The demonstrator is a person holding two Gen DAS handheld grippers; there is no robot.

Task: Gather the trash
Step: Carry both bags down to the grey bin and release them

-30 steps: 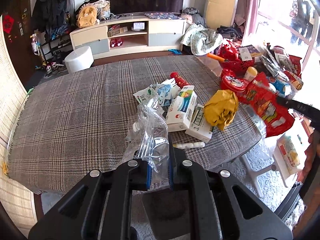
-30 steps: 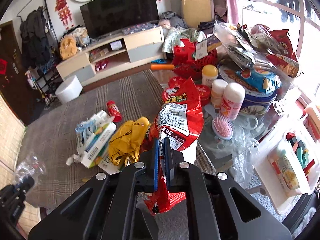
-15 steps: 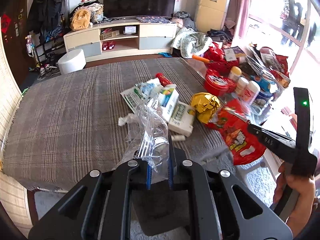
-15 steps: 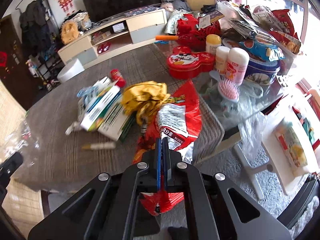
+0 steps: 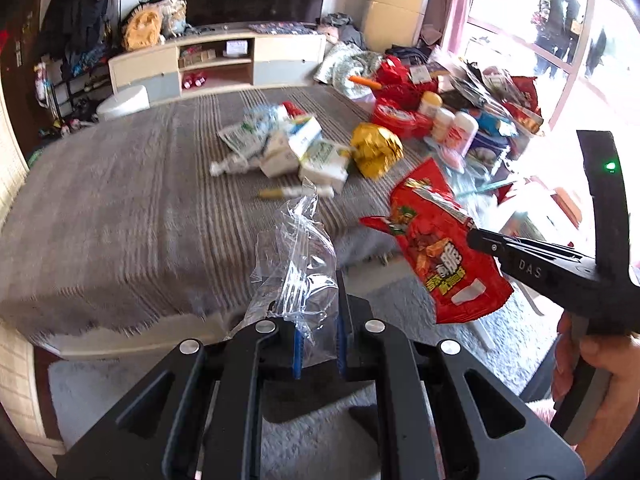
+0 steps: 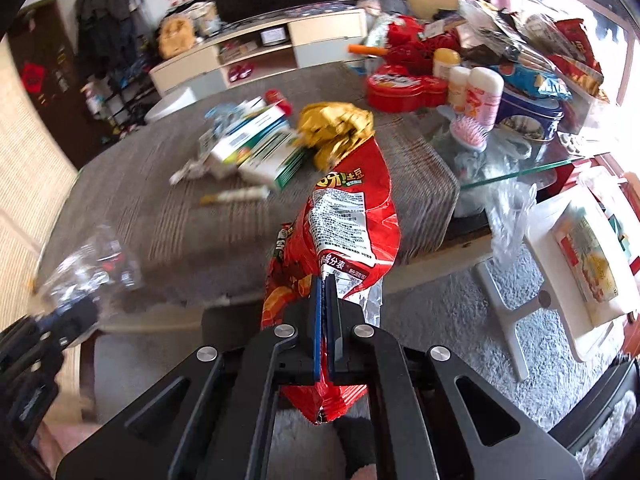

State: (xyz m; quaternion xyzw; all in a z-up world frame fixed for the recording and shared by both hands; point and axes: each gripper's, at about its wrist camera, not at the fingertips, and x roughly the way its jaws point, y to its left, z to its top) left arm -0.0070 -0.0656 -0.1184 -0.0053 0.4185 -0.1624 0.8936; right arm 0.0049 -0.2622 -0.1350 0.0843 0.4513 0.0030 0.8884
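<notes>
Left wrist view shows both hand-held grippers pulled back off the tabletop (image 5: 120, 208) edge since a second ago, now over carpet. Left hand-held gripper (image 5: 318, 316) clenches a clear plastic bag (image 5: 296, 256); right hand-held gripper (image 6: 325, 312) clamps a red snack bag (image 6: 348, 216), contents unseen.

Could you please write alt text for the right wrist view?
The right gripper is clamped on a red snack bag off the near edge of a cloth-covered table, where boxes and a crumpled yellow wrapper lie.
</notes>
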